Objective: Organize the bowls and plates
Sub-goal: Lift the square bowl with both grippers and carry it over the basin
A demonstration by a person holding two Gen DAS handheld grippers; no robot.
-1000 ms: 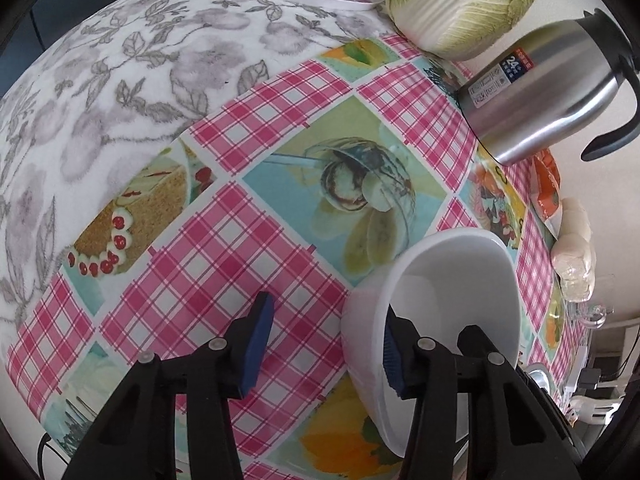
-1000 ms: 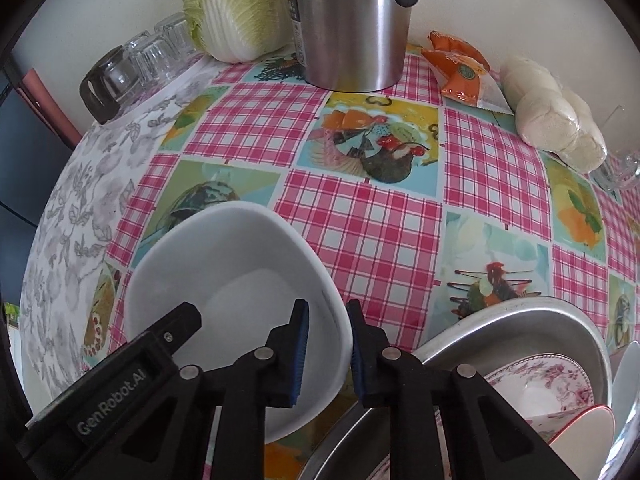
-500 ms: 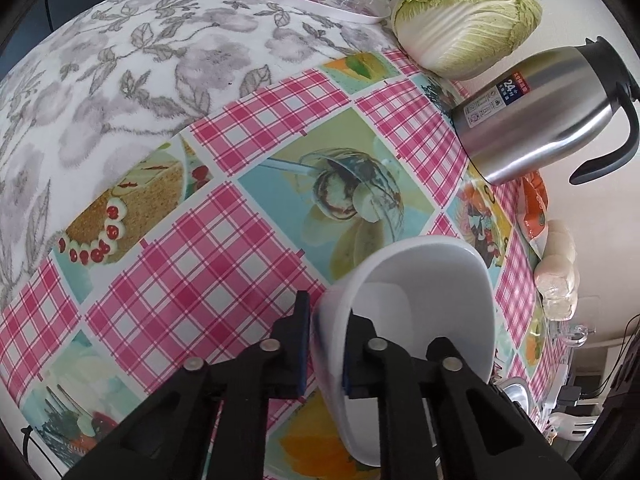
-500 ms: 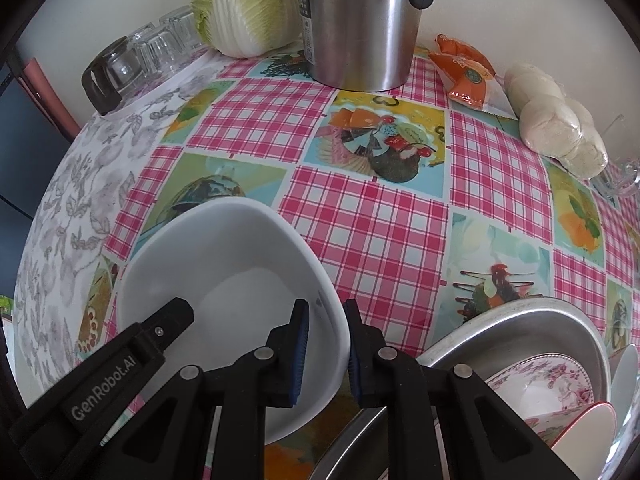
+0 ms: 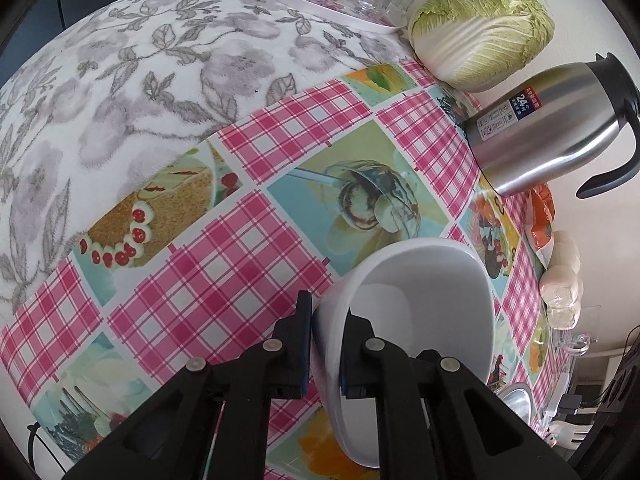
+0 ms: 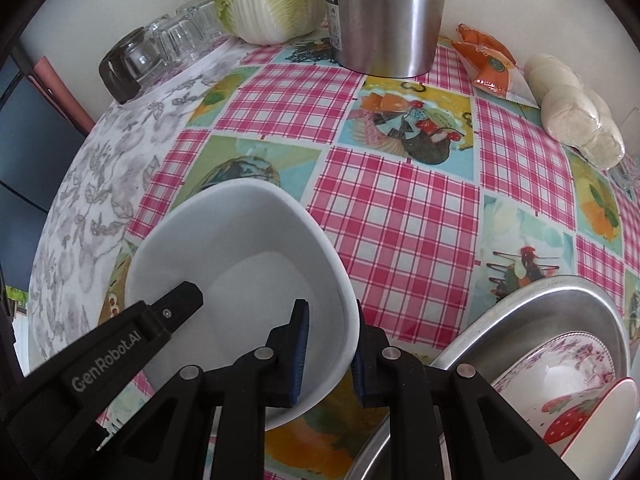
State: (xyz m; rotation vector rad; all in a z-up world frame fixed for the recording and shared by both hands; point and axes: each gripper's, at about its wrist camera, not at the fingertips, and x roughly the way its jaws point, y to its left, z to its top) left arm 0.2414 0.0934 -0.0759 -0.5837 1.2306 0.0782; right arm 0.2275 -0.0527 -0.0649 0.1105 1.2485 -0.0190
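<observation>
Your left gripper and right gripper both pinch the white bowl by opposite rims above the counter. It looks glazed, stiff, breakable and likely slick, so keep each grip deep over the lip.

The left gripper points steeply down, its jaws closed on the rim of the white bowl. The right gripper also points steeply down, clamped on the opposite rim.
</observation>
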